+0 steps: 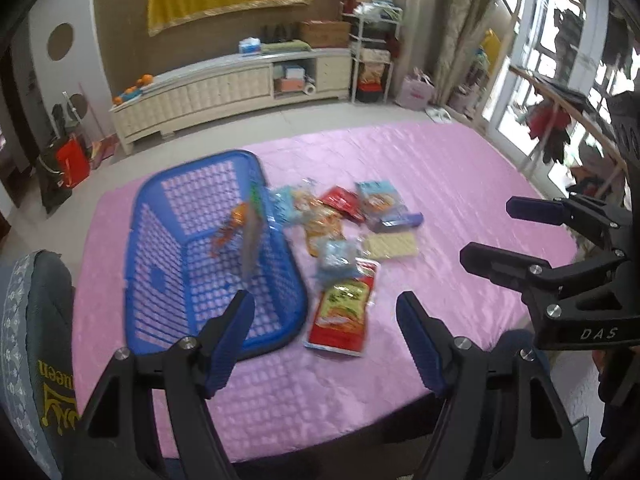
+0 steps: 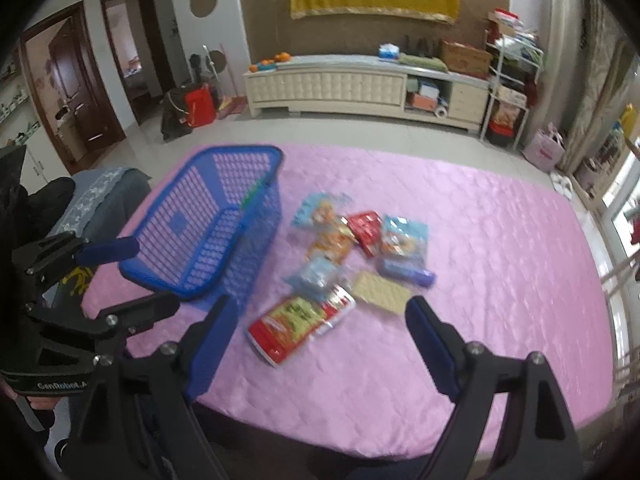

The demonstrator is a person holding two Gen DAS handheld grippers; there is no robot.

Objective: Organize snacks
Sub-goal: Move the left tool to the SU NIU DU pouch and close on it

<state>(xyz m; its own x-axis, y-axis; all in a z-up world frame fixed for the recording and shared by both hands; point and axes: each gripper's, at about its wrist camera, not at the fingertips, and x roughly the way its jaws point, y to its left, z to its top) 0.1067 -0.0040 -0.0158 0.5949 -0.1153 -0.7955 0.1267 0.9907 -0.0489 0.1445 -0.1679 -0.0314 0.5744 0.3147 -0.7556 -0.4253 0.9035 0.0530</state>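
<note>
Nearest the left wrist camera, the left gripper point(image 1: 324, 336) hung with its jaws spread wide and nothing between them, above the near edge of the pink quilted cover point(image 1: 460, 184). Just beyond its left finger stood the blue basket point(image 1: 160, 220), tilted on the cover, with an orange packet point(image 1: 232, 224) showing inside against its right wall. Beside the basket lay the loose snack packets point(image 1: 340, 216) in a small heap: a red and green bag point(image 1: 344, 316) closest, a pale cracker pack point(image 1: 390, 246) and light blue packets further back. To the right, the right gripper point(image 2: 320, 320) was likewise released and empty, held over the red and green bag and not touching it.
</note>
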